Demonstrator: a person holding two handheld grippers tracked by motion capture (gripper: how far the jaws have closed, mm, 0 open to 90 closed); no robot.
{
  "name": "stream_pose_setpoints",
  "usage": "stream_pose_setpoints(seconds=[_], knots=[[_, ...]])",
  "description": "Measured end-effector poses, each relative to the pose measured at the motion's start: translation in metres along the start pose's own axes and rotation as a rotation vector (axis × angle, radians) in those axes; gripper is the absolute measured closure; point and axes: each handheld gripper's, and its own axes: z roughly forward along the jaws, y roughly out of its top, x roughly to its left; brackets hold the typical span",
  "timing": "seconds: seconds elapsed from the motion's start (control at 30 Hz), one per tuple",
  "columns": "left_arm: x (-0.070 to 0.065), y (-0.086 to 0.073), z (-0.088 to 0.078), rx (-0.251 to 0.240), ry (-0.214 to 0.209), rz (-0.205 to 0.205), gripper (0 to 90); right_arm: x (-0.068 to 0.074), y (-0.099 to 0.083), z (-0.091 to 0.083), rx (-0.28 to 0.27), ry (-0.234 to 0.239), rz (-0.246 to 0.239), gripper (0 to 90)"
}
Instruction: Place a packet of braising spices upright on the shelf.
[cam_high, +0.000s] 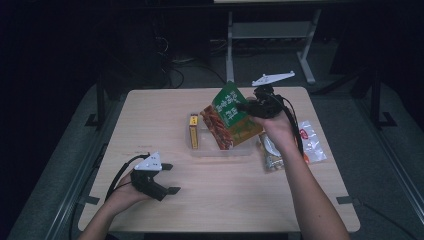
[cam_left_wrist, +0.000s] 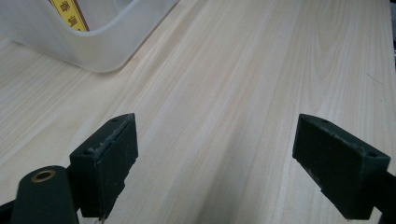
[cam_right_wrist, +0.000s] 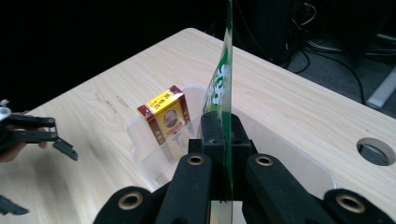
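My right gripper (cam_high: 248, 106) is shut on the edge of a green and red snack bag (cam_high: 229, 119), which hangs tilted over a clear plastic bin (cam_high: 220, 150) at the table's middle. Seen from the right gripper view, the bag (cam_right_wrist: 223, 88) stands edge-on between the closed jaws of the right gripper (cam_right_wrist: 223, 133). A yellow and red box (cam_high: 193, 131) stands upright at the bin's left end, the box (cam_right_wrist: 166, 114) leaning on the bin wall (cam_right_wrist: 142, 156). My left gripper (cam_high: 171, 178) rests open near the front left, with bare tabletop between the left gripper's (cam_left_wrist: 217, 135) jaws.
Two snack packets lie on the table right of the bin, one silvery (cam_high: 271, 152) and one clear with red print (cam_high: 311, 142). The bin's corner (cam_left_wrist: 98, 51) is close ahead of the left gripper. A round cable hole (cam_right_wrist: 376, 150) sits in the tabletop.
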Motion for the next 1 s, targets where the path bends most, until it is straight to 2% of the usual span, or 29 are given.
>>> stream_pose_setpoints(seconds=[0.43,0.73,1.0], knots=[[-0.002,0.001,0.001,0.011,-0.004,0.023,13.8,0.001,0.001,0.016,0.024,-0.02,0.006,89.4],[-0.003,0.001,0.003,0.021,-0.009,0.026,13.9,0.003,0.007,0.018,0.012,-0.01,0.002,87.7],[-0.004,0.001,0.004,0.02,-0.017,0.027,13.9,0.007,0.008,0.017,0.025,-0.005,-0.025,83.4]])
